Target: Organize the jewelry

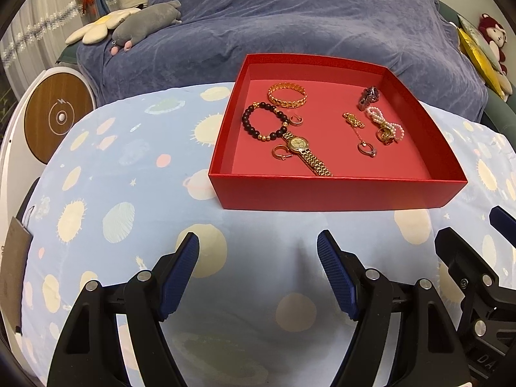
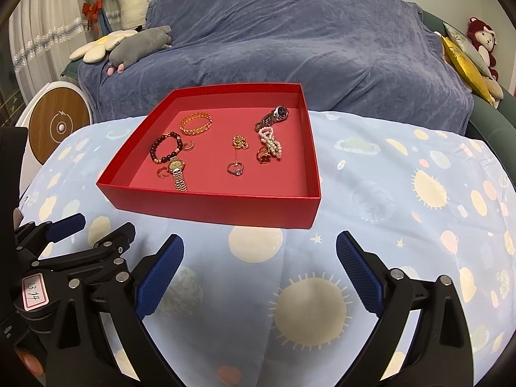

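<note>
A red open box [image 1: 335, 193] [image 2: 209, 208] stands on a light-blue patterned tablecloth. Inside lie a gold bangle [image 1: 287, 95] [image 2: 195, 124], a dark bead bracelet [image 1: 258, 122] [image 2: 161, 148], a gold watch [image 1: 304, 151] [image 2: 177, 171], a silver watch [image 1: 369, 96] [image 2: 272, 117], a pearl bracelet [image 1: 385, 122] [image 2: 271, 143], a gold chain pendant [image 1: 354, 121] [image 2: 239, 143] and several rings. My left gripper [image 1: 258, 251] is open and empty, in front of the box. My right gripper [image 2: 259, 251] is open and empty, also in front of the box; the left gripper [image 2: 93, 229] shows beside it.
A sofa under a blue-grey cover [image 1: 290, 25] [image 2: 290, 38] stands behind the table, with plush toys [image 1: 145, 22] [image 2: 138, 45] on its left end and cushions [image 2: 464, 58] at the right. A white round device with a wooden face [image 1: 58, 116] [image 2: 58, 125] stands left.
</note>
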